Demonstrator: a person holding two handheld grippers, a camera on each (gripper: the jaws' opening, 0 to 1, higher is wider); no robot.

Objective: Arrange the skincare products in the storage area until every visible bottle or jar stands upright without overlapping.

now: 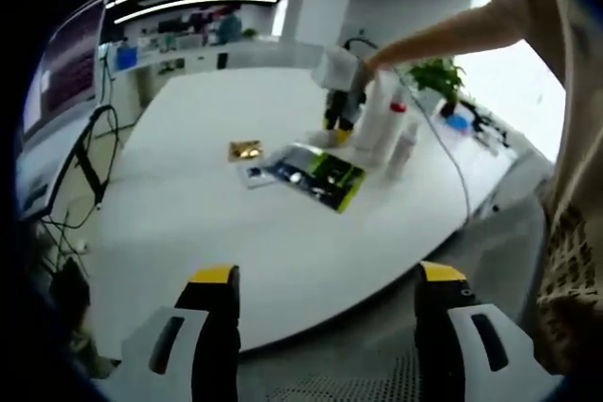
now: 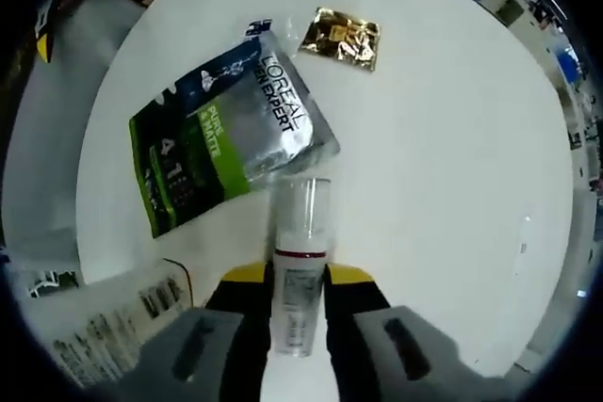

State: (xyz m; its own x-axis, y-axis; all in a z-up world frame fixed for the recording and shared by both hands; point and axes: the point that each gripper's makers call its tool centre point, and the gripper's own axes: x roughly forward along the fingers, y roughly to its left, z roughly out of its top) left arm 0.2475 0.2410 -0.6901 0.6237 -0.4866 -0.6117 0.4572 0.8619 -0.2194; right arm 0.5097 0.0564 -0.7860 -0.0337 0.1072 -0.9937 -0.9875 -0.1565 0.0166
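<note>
1. In the right gripper view we see the right gripper (image 2: pixel 300 281) with its yellow-tipped jaws pinched on a slim white bottle (image 2: pixel 300 261), which lies along the jaws with its clear cap pointing away over the white table (image 2: pixel 452 167).
2. The bottle has a dark red band below the cap and a printed label on its body; the print is too small for us to read.
3. Just past the cap lies a flat silver, blue and green pouch (image 2: pixel 226 138). On it we read "L'OREAL" and, beneath it, "EXPERT"; the green panel carries white lettering and large figures we cannot make out with certainty.
4. The cap's end looks to touch or slightly overlap the pouch's lower edge; we cannot tell which.
5. A small gold foil sachet (image 2: pixel 341 38) lies flat beyond the pouch, close to it but apart. Its writing is unreadable.
6. At the lower left of this view is a white surface with lines of fine black print (image 2: pixel 113 327), too blurred for us to read.
7. In the left gripper view the left gripper (image 1: pixel 325 289) hangs off the table's near edge, jaws spread wide and holding nothing.
8. Farther across the table (image 1: pixel 188 204) we see the same pouch (image 1: pixel 316 174), the gold sachet (image 1: pixel 245 149), and a small flat card (image 1: pixel 254 174) beside the pouch.
9. Behind them the right gripper (image 1: pixel 341 115), held by a person's arm (image 1: pixel 443 40), is lowered next to white bottles (image 1: pixel 386 124) standing upright in a cluster; their labels are illegible.
</note>
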